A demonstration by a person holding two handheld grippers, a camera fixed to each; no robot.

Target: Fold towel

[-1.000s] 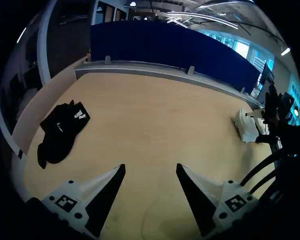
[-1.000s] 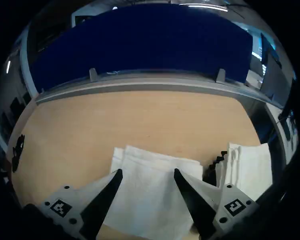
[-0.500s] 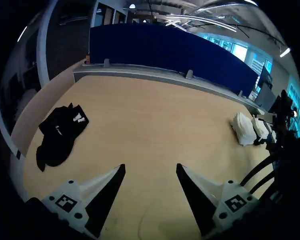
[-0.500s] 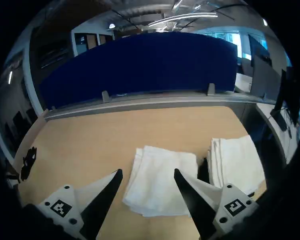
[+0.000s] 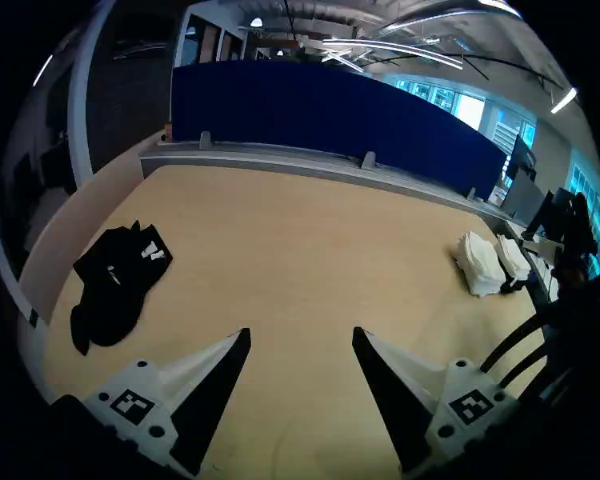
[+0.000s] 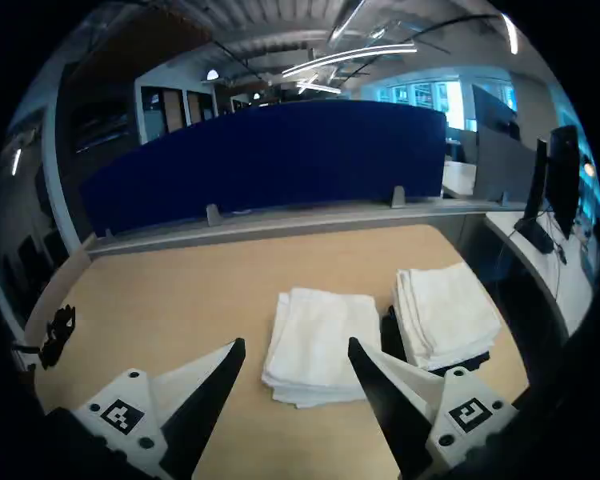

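The folded towel (image 6: 324, 346) lies flat on the wooden table (image 6: 180, 280), at the lower middle of the right gripper view, with the right gripper (image 6: 296, 342) hanging above its near edge, claw spread wide and holding nothing. Just beside the towel, toward the right of that frame, sits a neat stack of towels (image 6: 446, 314) resting on something dark that I can't make out. In the left gripper view the left gripper (image 5: 300, 330) hovers over bare tabletop at the bottom of the frame, its claw likewise spread and empty; the two white piles show small at the far right edge, and a crumpled black garment (image 5: 112, 278) lies at the left. A blue divider (image 5: 324, 112) runs across the top. The towel looks like thick, soft terry, so I'd expect it to be light and limp, sagging wherever it isn't supported, with layers that could slip apart. The best hold is probably a corner or the folded edge, pinching every layer together rather than only the top one.
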